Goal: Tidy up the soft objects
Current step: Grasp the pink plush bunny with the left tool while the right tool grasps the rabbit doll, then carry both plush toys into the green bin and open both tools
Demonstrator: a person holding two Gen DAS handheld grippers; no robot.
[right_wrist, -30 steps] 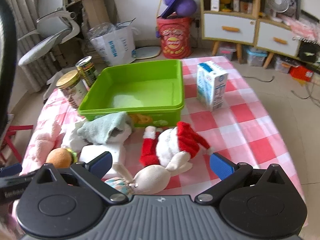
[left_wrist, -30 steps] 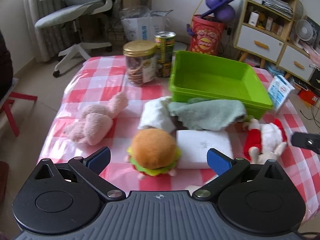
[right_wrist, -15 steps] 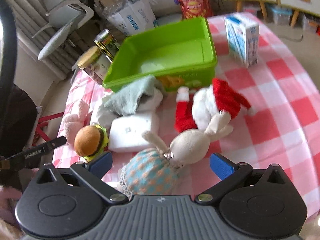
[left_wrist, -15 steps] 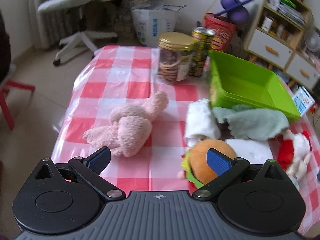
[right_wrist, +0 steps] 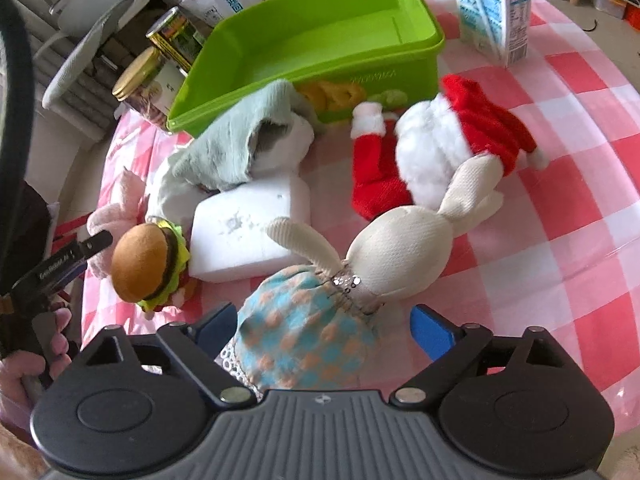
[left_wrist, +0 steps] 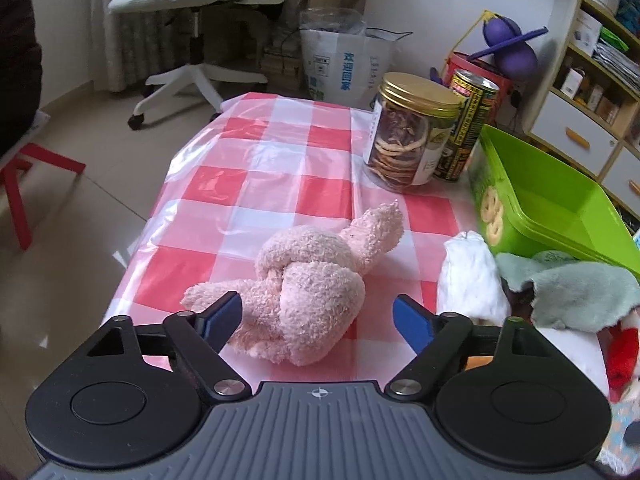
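While the green bin [right_wrist: 320, 28] stands empty at the table's far edge, my left gripper [left_wrist: 318, 316] straddles the knotted pink plush [left_wrist: 308, 296] near the left edge, jaws just closing but not yet clamped. My right gripper [right_wrist: 324, 330] likewise brackets the cream rabbit [right_wrist: 320, 320] in its checked dress at the near edge, closing, unclamped.
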